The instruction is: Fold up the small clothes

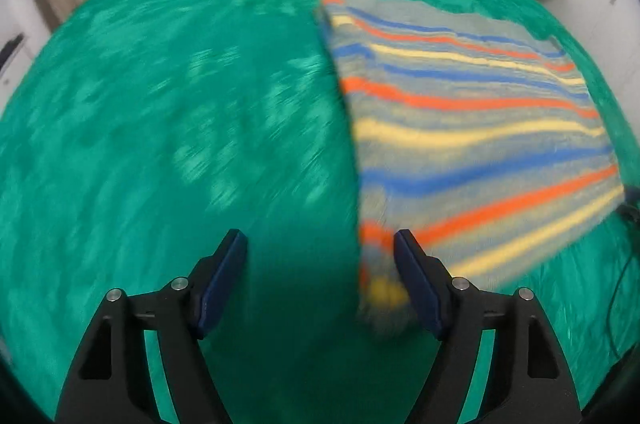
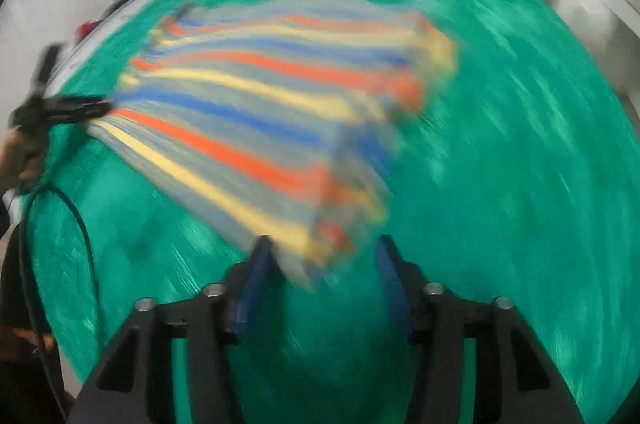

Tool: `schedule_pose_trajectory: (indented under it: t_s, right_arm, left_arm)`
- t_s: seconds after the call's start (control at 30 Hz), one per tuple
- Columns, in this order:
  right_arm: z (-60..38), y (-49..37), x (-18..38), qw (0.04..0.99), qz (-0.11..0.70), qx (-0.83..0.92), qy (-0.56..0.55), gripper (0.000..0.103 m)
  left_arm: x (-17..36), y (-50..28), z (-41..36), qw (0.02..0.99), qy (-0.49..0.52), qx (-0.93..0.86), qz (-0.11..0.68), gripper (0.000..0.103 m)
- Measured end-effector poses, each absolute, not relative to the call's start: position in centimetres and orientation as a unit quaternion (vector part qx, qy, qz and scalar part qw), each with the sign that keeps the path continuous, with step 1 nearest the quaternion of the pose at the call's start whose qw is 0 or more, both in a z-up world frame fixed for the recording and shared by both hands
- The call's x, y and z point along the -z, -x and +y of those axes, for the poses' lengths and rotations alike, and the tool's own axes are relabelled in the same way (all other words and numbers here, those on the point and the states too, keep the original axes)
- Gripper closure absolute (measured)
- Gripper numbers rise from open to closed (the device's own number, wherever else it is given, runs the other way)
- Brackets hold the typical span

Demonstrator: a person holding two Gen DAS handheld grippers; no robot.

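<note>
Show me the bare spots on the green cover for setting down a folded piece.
Green cover lies bare left of the striped cloth, out to its edge. The right wrist view shows more bare cover right of the cloth. It is crowded by both grippers, at the cloth's corners.

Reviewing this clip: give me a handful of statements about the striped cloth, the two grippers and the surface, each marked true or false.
1. The striped cloth lies on a green cover. True.
2. The cloth is plain white. False: it has orange, yellow and blue stripes on grey.
3. The left gripper has its jaws spread apart. True.
4. The right gripper is clamped shut with no gap. False: its jaws stand apart, with a cloth corner between them.
5. Both views are sharp. False: both are motion-blurred.
</note>
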State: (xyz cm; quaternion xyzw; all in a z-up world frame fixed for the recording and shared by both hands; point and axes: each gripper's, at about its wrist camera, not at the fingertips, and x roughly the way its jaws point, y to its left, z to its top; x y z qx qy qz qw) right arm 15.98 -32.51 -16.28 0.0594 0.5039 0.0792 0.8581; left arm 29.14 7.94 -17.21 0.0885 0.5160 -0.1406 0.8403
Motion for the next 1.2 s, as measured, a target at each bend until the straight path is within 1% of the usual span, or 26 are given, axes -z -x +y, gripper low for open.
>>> schedule_pose_trajectory:
  t_s: [0.07,0.17,0.23,0.27,0.4,0.5,0.57,0.63,0.7,0.83,1.2]
  right_arm:
    - [-33.5,-14.7,15.7,0.863,0.495,-0.061,-0.080,0.048]
    - [-34.1,-12.4,14.6,0.879,0.459,-0.052,-0.122,0.048]
    - [-33.9,-10.8,14.2,0.891,0.432,-0.042,-0.132,0.047]
    - [-33.7,-10.2,14.3,0.895,0.424,-0.036,-0.134,0.044]
    - [-32.3,-9.0,14.9,0.904,0.407,-0.011,-0.127,0.043]
    - [-31.9,-8.2,15.8,0.908,0.400,0.006,-0.126,0.042]
    - [-31.6,-7.5,16.5,0.908,0.400,0.018,-0.125,0.040]
    - [-31.4,-7.4,17.0,0.908,0.399,0.024,-0.122,0.037]
    - [-31.0,-7.6,17.3,0.909,0.401,0.028,-0.110,0.034]
    - [-30.6,-7.8,17.7,0.912,0.399,0.032,-0.092,0.029]
    - [-30.4,-7.7,18.0,0.915,0.394,0.035,-0.085,0.028]
  left_arm:
    - [16.0,-27.3,8.6,0.851,-0.077,0.128,0.503,0.024]
    - [14.6,-23.9,8.3,0.866,-0.061,0.134,0.477,0.016]
    - [14.1,-21.7,7.0,0.873,-0.063,0.143,0.462,0.015]
    - [14.1,-20.7,6.4,0.875,-0.068,0.147,0.455,0.014]
    - [14.7,-17.7,3.1,0.891,-0.086,0.145,0.423,0.008]
    - [16.8,-16.7,0.6,0.898,-0.105,0.141,0.404,0.008]
    - [18.4,-16.5,-0.4,0.900,-0.129,0.134,0.395,0.006]
    - [19.0,-15.5,-0.4,0.914,-0.132,0.125,0.363,0.003]
    - [19.1,-16.0,0.5,0.912,-0.104,0.132,0.374,0.001]
    - [19.4,-17.0,1.6,0.905,-0.067,0.151,0.392,0.001]
    - [19.7,-16.3,0.9,0.910,-0.080,0.140,0.382,0.001]
